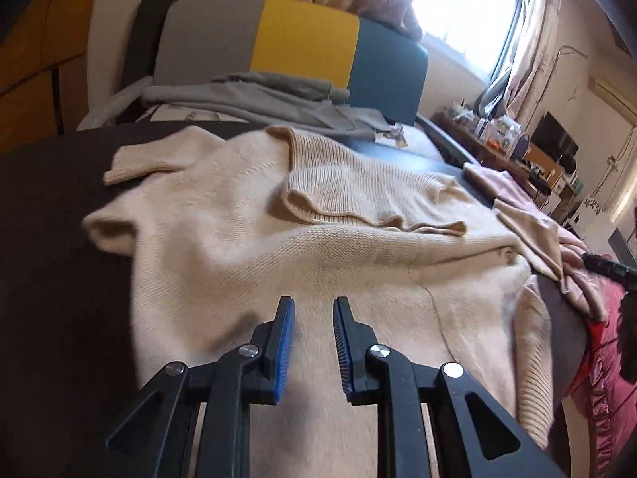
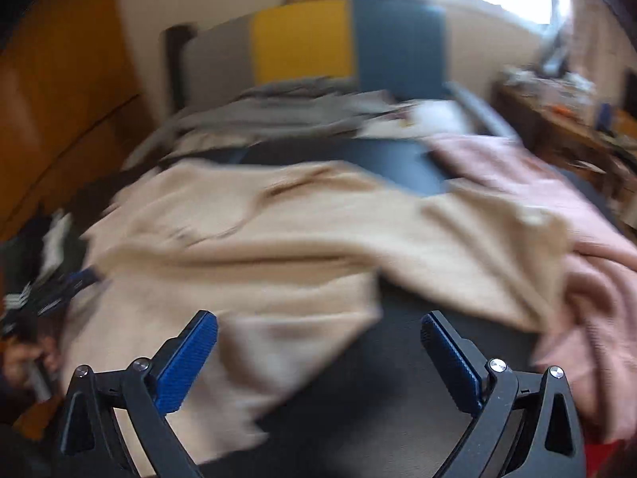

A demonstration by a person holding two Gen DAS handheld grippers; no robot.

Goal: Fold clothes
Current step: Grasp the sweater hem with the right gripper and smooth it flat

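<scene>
My sweater (image 1: pixel 302 215) lies rumpled on the bench (image 1: pixel 51 215), sleeves loose, unfolded; left gripper (image 1: pixel 313 302) fingers narrowly apart, right gripper (image 2: pixel 318 322) spread, both empty.

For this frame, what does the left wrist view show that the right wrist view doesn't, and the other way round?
Only the left wrist view shows the sweater's ribbed collar sharply, and the left gripper with a narrow gap, over the knit. Only the right wrist view, which is motion-blurred, shows the right gripper wide open above the dark surface. Both show the cream sweater, the pink garment at right and the grey, yellow and teal backrest.
</scene>
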